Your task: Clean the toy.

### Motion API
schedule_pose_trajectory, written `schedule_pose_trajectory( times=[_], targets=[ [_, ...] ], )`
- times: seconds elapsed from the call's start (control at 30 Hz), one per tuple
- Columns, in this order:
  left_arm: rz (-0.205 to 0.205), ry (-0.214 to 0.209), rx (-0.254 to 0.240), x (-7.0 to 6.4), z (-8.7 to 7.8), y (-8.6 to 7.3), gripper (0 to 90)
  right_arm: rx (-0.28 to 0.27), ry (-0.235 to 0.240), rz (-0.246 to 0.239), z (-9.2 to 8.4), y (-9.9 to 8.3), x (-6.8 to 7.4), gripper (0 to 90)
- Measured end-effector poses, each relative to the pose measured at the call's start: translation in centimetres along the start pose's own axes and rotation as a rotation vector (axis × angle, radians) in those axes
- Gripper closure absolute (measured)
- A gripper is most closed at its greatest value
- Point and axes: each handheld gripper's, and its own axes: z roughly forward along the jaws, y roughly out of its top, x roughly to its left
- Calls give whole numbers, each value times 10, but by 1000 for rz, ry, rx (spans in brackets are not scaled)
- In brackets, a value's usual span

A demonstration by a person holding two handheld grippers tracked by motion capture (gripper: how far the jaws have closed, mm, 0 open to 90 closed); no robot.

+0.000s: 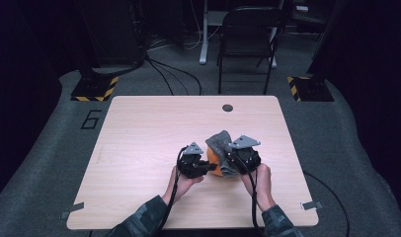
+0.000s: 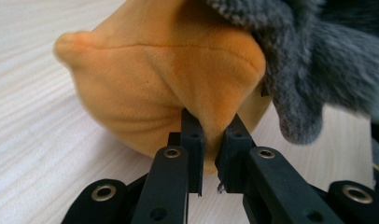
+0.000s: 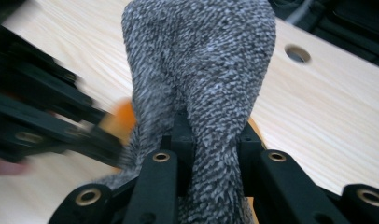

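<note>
Plush toy, orange part (image 1: pixel 214 157) and grey part (image 1: pixel 222 140), sits right of centre on the wooden surface (image 1: pixel 139 138), well clear of every edge; bare wood lies open to the left and toward the far side with its cable hole (image 1: pixel 227 107). Long axis runs from the hands away toward the far edge, grey end farthest.

Left tongs (image 2: pixel 210 135) pinch a fold of orange fabric (image 2: pixel 155 79), closed on it. Right tongs (image 3: pixel 211 140) clamp the grey pile (image 3: pixel 201 60).

Left gripper view gives the orange seam; right gripper view gives the grey knit texture, with the other tongs blurred at left.
</note>
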Motion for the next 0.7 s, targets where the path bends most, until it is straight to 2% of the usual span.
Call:
schedule_pose_trajectory(
  times=[0.07,0.13,0.17,0.2,0.27,0.3,0.33,0.37,0.47,0.53,0.63,0.7],
  targets=[
    [-4,-6,4,1,0,-1,823,-7,14,48,4,-7,-12,759],
    [-2,1,-3,0,0,-1,821,2,-2,60,4,-10,-16,759],
    [3,0,-1,0,1,-1,821,14,-27,87,6,-16,-28,759],
    [3,0,-1,0,1,-1,821,14,-27,87,6,-16,-28,759],
    [4,-4,0,-1,2,-1,820,31,-48,113,9,-26,-40,759],
    [11,2,2,-2,2,0,815,57,-56,148,13,-36,-51,759],
    [16,-2,-1,-3,3,0,815,57,-56,148,13,-36,-51,759],
    [22,1,4,-4,3,0,811,90,-83,171,16,-44,-60,759],
    [25,1,0,-3,3,1,808,141,-131,170,23,-54,-69,758],
    [24,2,-2,-3,3,1,806,155,-138,175,26,-58,-74,758],
    [23,1,-6,-2,3,1,806,126,-137,184,16,-52,-75,758],
    [22,3,-7,-2,3,0,806,58,-102,187,2,-42,-73,759]
  ],
)
